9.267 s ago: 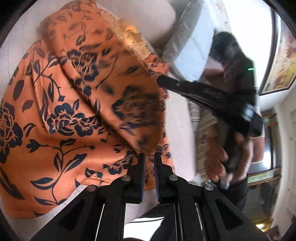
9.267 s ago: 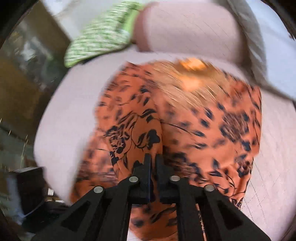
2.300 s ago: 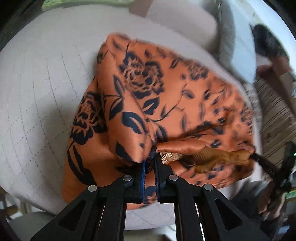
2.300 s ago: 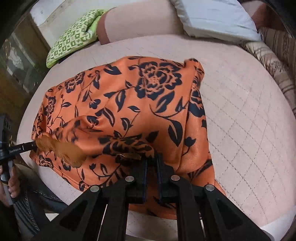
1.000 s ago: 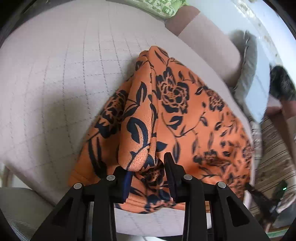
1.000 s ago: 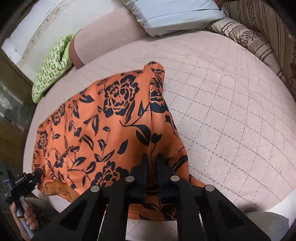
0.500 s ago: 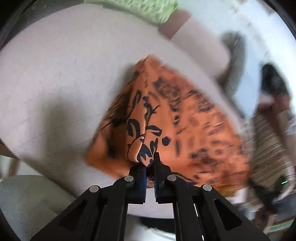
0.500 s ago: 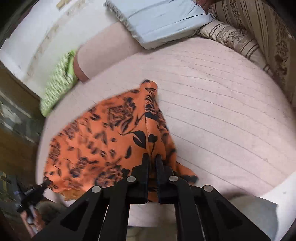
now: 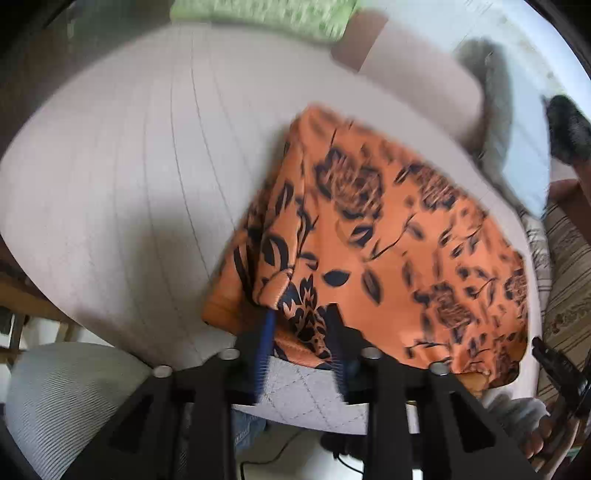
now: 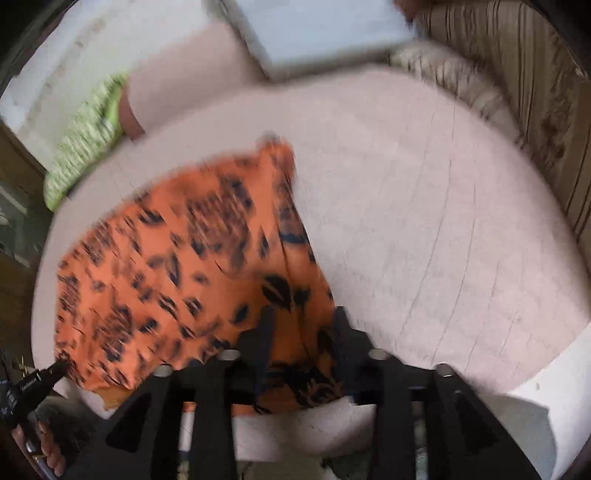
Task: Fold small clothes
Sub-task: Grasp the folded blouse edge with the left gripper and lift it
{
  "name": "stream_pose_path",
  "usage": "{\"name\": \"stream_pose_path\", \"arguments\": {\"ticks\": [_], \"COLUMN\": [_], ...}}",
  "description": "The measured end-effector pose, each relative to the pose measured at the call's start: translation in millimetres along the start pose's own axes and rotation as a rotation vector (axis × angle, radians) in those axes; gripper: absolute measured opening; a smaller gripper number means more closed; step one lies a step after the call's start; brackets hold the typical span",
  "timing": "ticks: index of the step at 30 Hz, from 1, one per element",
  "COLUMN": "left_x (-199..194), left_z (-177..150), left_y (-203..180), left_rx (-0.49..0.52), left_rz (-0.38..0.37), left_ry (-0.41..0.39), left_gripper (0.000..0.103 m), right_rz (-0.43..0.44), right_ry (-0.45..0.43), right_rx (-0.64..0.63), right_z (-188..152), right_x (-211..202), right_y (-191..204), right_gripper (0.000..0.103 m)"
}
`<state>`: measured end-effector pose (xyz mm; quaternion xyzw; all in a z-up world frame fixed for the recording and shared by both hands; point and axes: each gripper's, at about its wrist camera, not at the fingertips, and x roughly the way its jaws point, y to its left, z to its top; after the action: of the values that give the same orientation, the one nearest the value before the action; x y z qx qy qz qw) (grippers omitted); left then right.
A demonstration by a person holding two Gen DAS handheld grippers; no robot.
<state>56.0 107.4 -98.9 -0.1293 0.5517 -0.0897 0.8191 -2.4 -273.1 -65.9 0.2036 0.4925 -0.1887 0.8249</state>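
Observation:
An orange garment with a dark blue flower print (image 9: 388, 236) lies folded on a pale quilted cushion (image 9: 129, 177). My left gripper (image 9: 301, 321) is open at the garment's near left corner, with the cloth lying between its fingers. In the right wrist view the same garment (image 10: 177, 266) lies left of centre. My right gripper (image 10: 301, 321) is open at the near right corner, over the cloth. Both views are blurred by motion.
A green patterned cloth (image 10: 85, 140) lies at the cushion's far left. A pale blue pillow (image 10: 321, 33) and striped cushions (image 10: 517, 74) sit at the back right. The other gripper shows at the cushion's near edge (image 10: 33, 380). A grey chair seat (image 9: 66, 398) is below left.
Both grippers have opened and let go of the garment's near corners. The garment now lies flatter on the cushion.

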Motion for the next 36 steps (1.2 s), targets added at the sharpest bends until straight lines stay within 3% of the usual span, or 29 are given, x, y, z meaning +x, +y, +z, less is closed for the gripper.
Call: {"name": "stream_pose_path", "arguments": {"ticks": [1,2,4,7,9,12,14,18,20,22,24,25,26,28,29,31,36], "left_x": [-8,-16,-20,-3,15,25,22,31,36,49,50,49,49,45,43,35,25], "left_z": [0,2,12,30,40,34,27,24,25,25,22,22,22,21,21,19,11], "left_y": [0,1,4,10,21,41,56,70,71,66,61,63,69,82,84,77,69], "left_rx": [0.007,0.005,-0.005,-0.061,-0.105,-0.157,-0.214,-0.206,-0.211,-0.215,-0.175,-0.18,-0.206,-0.273,-0.291,-0.253,-0.208], "left_rz": [0.014,0.039,0.046,0.026,0.052,0.042,-0.026,-0.069,-0.135,-0.202,-0.159,-0.153,-0.157,-0.218,-0.248,-0.239,-0.255], "left_ry": [-0.032,-0.066,-0.087,-0.024,0.049,0.089,0.086,0.12,0.124,0.177,0.17,0.167,0.165,0.178,0.177,0.147,0.123], "left_gripper": [0.053,0.059,0.059,0.059,0.059,0.058,0.059,0.057,0.051,0.047,0.046,0.041,0.028,0.017,0.015,0.015,0.014], "right_rz": [0.009,0.03,0.126,0.27,0.372,0.467,0.491,0.507,0.513,0.537,0.549,0.551,0.548,0.519,0.507,0.467,0.218], "right_ry": [-0.035,-0.07,-0.099,-0.063,-0.004,0.059,0.105,0.201,0.25,0.299,0.359,0.38,0.406,0.447,0.468,0.49,0.591], "right_rx": [-0.001,-0.004,-0.023,-0.084,-0.125,-0.2,-0.261,-0.349,-0.366,-0.381,-0.377,-0.374,-0.373,-0.4,-0.427,-0.47,-0.617], "right_z": [2,5,11,22,30,33,33,24,22,18,15,14,12,8,5,1,-14], "right_x": [-8,-16,-27,-28,-21,-12,-1,34,49,66,83,87,95,103,107,114,150], "right_y": [2,5,18,53,87,144,184,260,287,314,339,345,355,374,386,407,461], "right_gripper": [0.06,0.06,0.061,0.065,0.065,0.065,0.065,0.065,0.065,0.064,0.064,0.063,0.063,0.063,0.063,0.063,0.063]}}
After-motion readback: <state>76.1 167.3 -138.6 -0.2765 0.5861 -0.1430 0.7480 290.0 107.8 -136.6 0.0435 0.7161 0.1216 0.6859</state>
